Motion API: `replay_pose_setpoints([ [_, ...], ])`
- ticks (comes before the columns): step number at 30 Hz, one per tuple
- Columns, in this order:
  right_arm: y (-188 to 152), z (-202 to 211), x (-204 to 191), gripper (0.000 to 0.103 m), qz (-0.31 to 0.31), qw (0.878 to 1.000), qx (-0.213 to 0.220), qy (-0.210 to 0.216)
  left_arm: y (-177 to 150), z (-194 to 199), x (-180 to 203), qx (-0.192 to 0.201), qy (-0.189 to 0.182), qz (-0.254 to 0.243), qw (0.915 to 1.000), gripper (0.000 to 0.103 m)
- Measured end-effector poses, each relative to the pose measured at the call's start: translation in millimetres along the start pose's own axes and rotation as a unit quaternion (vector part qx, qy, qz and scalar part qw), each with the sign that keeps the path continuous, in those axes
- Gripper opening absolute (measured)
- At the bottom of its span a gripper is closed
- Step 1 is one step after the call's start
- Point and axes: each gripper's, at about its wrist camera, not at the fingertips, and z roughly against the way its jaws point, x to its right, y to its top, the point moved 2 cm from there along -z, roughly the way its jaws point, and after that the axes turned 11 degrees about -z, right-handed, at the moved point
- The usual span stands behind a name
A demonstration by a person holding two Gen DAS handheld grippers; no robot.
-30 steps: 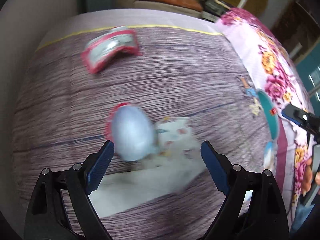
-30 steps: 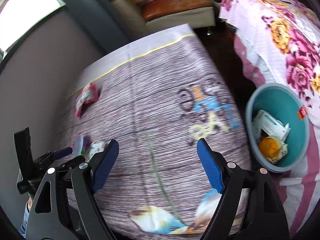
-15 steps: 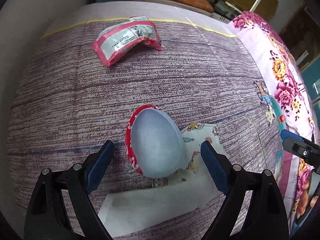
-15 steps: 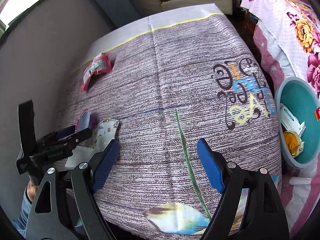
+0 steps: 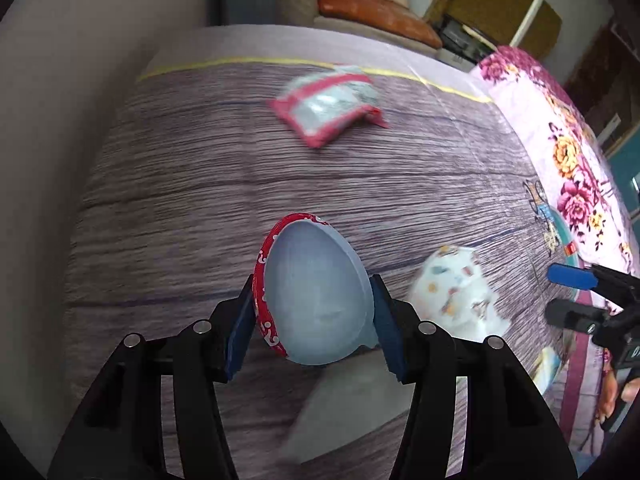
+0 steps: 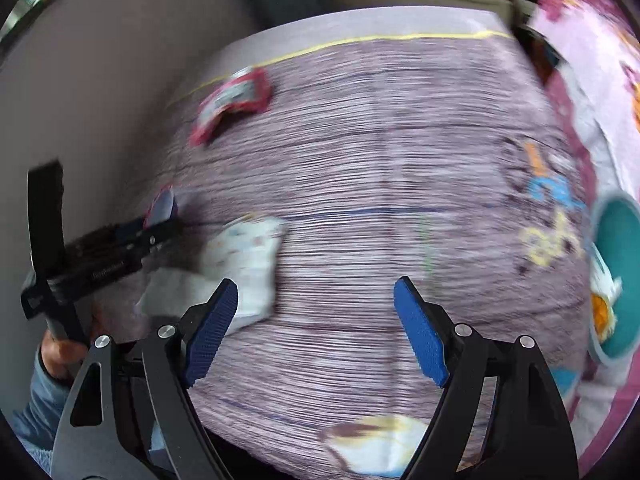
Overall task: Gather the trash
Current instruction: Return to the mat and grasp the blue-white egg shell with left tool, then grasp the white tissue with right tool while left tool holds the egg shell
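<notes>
The left gripper (image 5: 314, 312) is pinching an egg-shaped plastic shell (image 5: 316, 292), pale blue inside with a red patterned rim, one blue pad pressing on each of its long sides. The grip across the narrow width is likely keeping the light, hollow piece from slipping or crushing. The shell is sitting low over the table (image 5: 200, 184), which is draped in a purple wood-grain cloth, near the edge closest to the person and toward the wall side.

Just beside the shell, toward the floral bed, a crumpled patterned wrapper (image 5: 456, 292) is lying on the cloth, with a flat white sheet (image 5: 352, 404) next to it at the near edge. A red-bordered foil packet (image 5: 332, 108) is resting close to the far edge, near the yellow stripe, well apart from the other litter.

The right gripper (image 6: 316, 320) is hovering with its fingers spread wide and nothing between them, over the near edge of the table, with the patterned wrapper just beyond its left pad. It appears to be lining up for that wrapper as the next pick, though heavy blur in this view is leaving the aim uncertain.

A teal bin (image 6: 618, 276) is standing off the table's right edge, beside the bed, already holding some white and orange scraps, and is probably where the shell is headed.
</notes>
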Motion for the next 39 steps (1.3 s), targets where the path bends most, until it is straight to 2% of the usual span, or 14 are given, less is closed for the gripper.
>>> replay_pose_setpoints([
  [4,-4,-21,-48,0.077,0.078,0.996,-0.03,0.022,-21,20,-30,0.01,0.007,0.023,0.9997,0.055],
  [5,-8,-31,-68,0.077,0.114,0.992,-0.04,0.028,-26,24,-37,0.012,0.01,0.029,0.9995,0.055],
  [11,-29,-66,-118,0.076,0.214,0.974,-0.066,0.016,-45,35,-63,0.016,0.015,0.063,0.9978,0.055],
  [15,-40,-83,-132,0.077,0.243,0.967,-0.078,-0.003,-50,33,-74,0.015,0.01,0.076,0.9969,0.055],
  [19,-44,-93,-135,0.076,0.25,0.965,-0.078,-0.018,-54,30,-75,0.014,0.0,0.085,0.9962,0.055],
  [21,-50,-98,-137,0.061,0.262,0.961,-0.078,-0.032,-55,28,-76,0.012,-0.002,0.088,0.996,0.055],
  [23,-52,-99,-141,0.055,0.275,0.958,-0.072,-0.039,-56,27,-75,0.009,-0.005,0.089,0.9959,0.055],
  [24,-54,-99,-141,0.049,0.28,0.957,-0.071,-0.04,-56,27,-75,0.009,-0.004,0.089,0.9959,0.056],
  [26,-55,-98,-139,0.036,0.279,0.957,-0.071,-0.036,-55,27,-73,0.01,-0.005,0.09,0.9959,0.056],
  [28,-56,-97,-137,0.016,0.274,0.958,-0.077,-0.028,-54,30,-72,0.013,-0.004,0.092,0.9957,0.056],
  [30,-52,-93,-134,0.011,0.258,0.963,-0.079,-0.013,-52,32,-72,0.016,-0.002,0.094,0.9955,0.056],
  [36,-15,-62,-106,0.009,0.162,0.983,-0.063,0.055,-46,39,-67,0.018,0.002,0.089,0.9958,0.056],
  [39,1,-44,-84,0.009,0.126,0.989,-0.044,0.067,-43,40,-60,0.019,-0.003,0.084,0.9963,0.056],
])
